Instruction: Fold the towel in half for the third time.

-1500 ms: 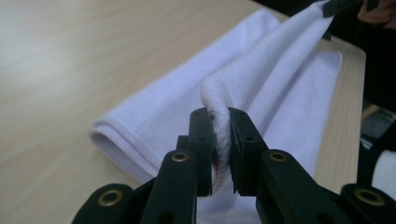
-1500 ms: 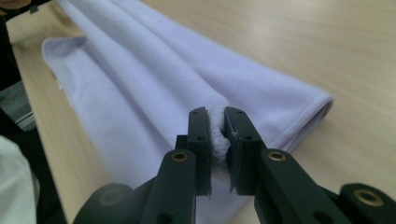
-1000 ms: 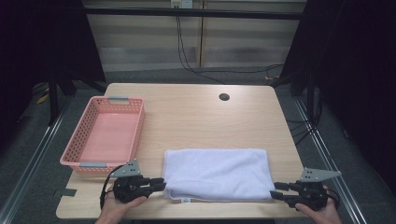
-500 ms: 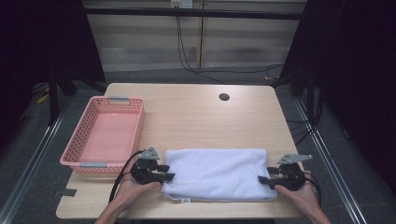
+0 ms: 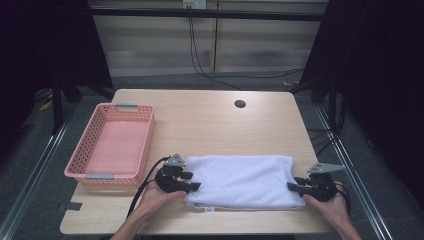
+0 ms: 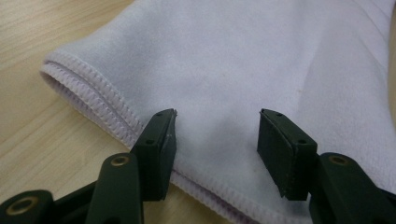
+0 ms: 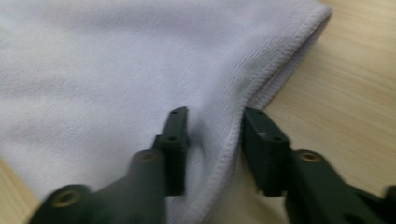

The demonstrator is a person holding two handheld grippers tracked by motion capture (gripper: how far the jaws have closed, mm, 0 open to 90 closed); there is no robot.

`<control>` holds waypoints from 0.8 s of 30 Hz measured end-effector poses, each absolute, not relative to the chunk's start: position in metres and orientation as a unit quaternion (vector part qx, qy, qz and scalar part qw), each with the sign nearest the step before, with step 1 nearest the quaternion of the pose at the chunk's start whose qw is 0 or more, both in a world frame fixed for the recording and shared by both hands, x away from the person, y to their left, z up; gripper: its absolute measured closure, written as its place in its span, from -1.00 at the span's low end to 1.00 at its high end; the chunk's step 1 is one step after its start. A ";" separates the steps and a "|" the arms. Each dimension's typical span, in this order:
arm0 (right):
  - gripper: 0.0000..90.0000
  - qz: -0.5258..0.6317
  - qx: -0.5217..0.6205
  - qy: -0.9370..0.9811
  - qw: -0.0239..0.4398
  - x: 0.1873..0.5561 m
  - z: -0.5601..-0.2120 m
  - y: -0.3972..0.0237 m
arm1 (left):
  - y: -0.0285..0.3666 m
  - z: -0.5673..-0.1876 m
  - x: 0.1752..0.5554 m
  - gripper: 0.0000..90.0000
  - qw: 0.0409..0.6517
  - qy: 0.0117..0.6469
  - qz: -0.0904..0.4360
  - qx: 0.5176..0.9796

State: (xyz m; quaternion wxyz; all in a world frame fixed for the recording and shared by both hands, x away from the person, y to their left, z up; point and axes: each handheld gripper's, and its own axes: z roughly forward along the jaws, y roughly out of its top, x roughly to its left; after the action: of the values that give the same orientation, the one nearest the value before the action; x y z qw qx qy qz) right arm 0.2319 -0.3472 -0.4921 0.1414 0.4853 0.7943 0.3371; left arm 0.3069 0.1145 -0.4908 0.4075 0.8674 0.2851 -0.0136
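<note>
A folded white towel [image 5: 240, 181] lies flat on the near half of the wooden surface [image 5: 210, 120], its long sides running left to right, close to the front edge. A pink plastic basket [image 5: 82, 172] stands on the left part of the surface, just beside the towel's left end but apart from it. A small dark round hole [image 5: 240, 104] sits in the surface well behind the towel.

The left tool [image 5: 192, 180], held in the person's left hand [image 5: 157, 196], is at the towel's left end. In the left gripper view the left tool [image 6: 217, 135] has its jaws standing well apart, having just been opening; they straddle the stitched hem, with cloth lying between them, yet neither pad presses on it, so nothing is gripped.

The right tool [image 5: 292, 184], held in the person's right hand [image 5: 334, 209], is at the towel's right end. In the right gripper view the right tool [image 7: 215, 140] has its jaws partly open, having just been closing; the towel's [image 7: 116, 70] hemmed edge rises between them as a low ridge. That view is blurred, and I cannot tell whether the pads already touch the cloth
</note>
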 end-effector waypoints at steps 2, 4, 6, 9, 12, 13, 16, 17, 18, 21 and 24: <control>0.02 0.358 0.480 0.787 0.149 0.225 -0.484 -0.347 | 0.120 -0.486 0.307 -0.06 0.419 0.289 -0.009 0.861; -0.03 0.377 0.472 0.781 0.158 0.216 -0.476 -0.344 | 0.125 -0.482 0.309 -0.11 0.426 0.298 0.004 0.854; -0.09 0.385 0.463 0.783 0.154 0.207 -0.471 -0.336 | 0.130 -0.480 0.313 -0.14 0.431 0.309 0.002 0.848; -0.11 0.393 0.437 0.798 0.134 0.200 -0.469 -0.313 | 0.132 -0.477 0.320 -0.19 0.428 0.314 0.003 0.848; -0.13 0.402 0.415 0.808 0.114 0.203 -0.468 -0.290 | 0.129 -0.476 0.333 -0.18 0.424 0.326 0.016 0.844; -0.13 0.409 0.407 0.810 0.106 0.206 -0.467 -0.281 | 0.128 -0.476 0.337 -0.15 0.424 0.329 0.011 0.844; -0.13 0.425 0.380 0.819 0.073 0.217 -0.465 -0.247 | 0.126 -0.479 0.345 -0.14 0.427 0.334 0.012 0.840; -0.13 0.428 0.372 0.821 0.064 0.221 -0.465 -0.235 | 0.127 -0.479 0.346 -0.16 0.427 0.337 0.015 0.839; -0.13 0.431 0.362 0.825 0.052 0.224 -0.465 -0.223 | 0.127 -0.479 0.346 -0.17 0.430 0.336 0.013 0.838; -0.19 0.438 0.332 0.835 0.024 0.232 -0.466 -0.181 | 0.132 -0.476 0.344 -0.19 0.430 0.336 0.017 0.838; -0.20 0.441 0.296 0.847 -0.014 0.241 -0.468 -0.142 | 0.138 -0.473 0.340 -0.21 0.439 0.338 0.018 0.832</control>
State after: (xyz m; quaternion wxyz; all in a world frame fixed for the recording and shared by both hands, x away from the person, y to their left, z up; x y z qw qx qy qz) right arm 0.2410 -0.1424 -0.4679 -0.0140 0.2963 0.8471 0.4410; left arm 0.3397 0.1384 -0.4731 0.4394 0.8319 0.3384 0.0179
